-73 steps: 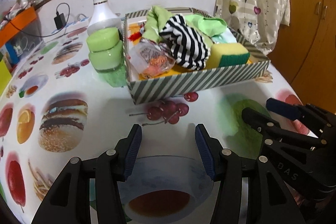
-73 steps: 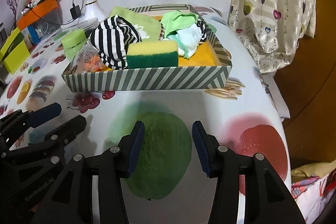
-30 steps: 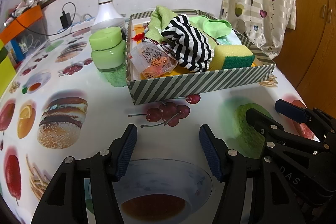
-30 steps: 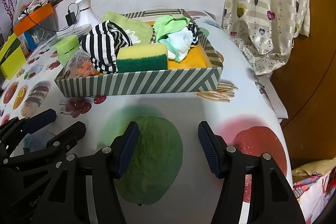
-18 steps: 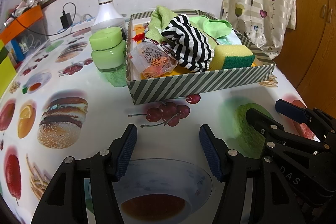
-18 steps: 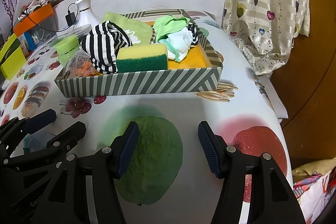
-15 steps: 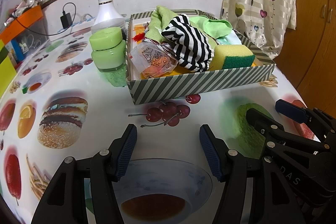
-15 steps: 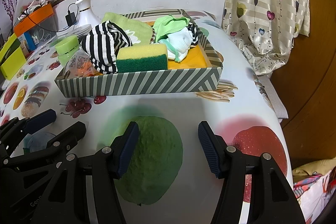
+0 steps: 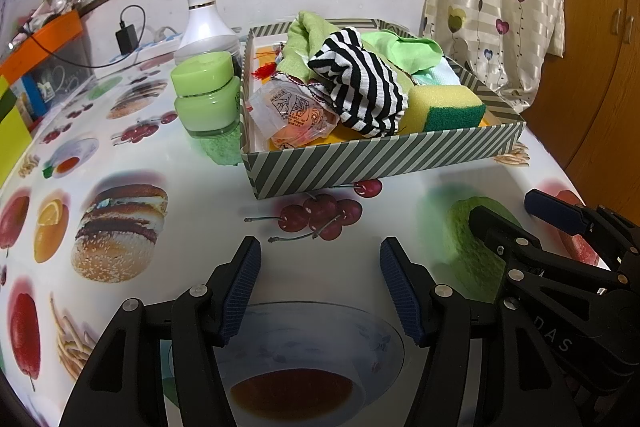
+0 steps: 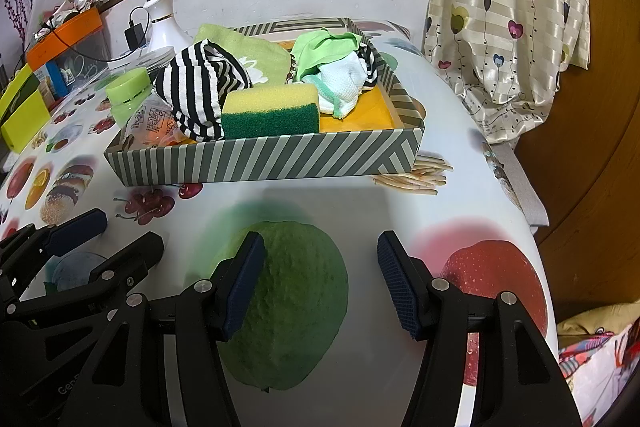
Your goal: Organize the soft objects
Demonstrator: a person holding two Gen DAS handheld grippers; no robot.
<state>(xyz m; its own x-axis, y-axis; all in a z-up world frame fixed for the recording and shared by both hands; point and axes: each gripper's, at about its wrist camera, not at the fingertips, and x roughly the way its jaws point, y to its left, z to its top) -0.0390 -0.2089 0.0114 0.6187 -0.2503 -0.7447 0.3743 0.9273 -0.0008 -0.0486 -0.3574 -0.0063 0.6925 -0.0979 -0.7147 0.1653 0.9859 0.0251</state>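
A green-and-white striped box (image 9: 384, 159) (image 10: 264, 157) stands on the table and holds soft things: a black-and-white striped cloth (image 9: 360, 87) (image 10: 196, 87), a yellow-and-green sponge (image 9: 448, 107) (image 10: 270, 111), green cloths (image 9: 404, 47) (image 10: 324, 47), a white cloth (image 10: 344, 83) and a clear packet (image 9: 292, 111). My left gripper (image 9: 320, 287) is open and empty, low over the table in front of the box. My right gripper (image 10: 320, 279) is open and empty, to the right of the left one (image 10: 76, 251).
A green jar (image 9: 206, 95) and a white vase (image 9: 204, 15) stand left of the box. A charger and cable (image 9: 128, 35) and coloured boxes (image 10: 24, 119) lie at the far left. A curtain (image 10: 508, 27) and a wooden cabinet (image 9: 600, 87) are on the right. The table edge (image 10: 536, 227) curves at the right.
Since 2.4 s ago both grippers have drawn back a little from the box and their jaws have opened slightly wider. Nothing has moved in the last second.
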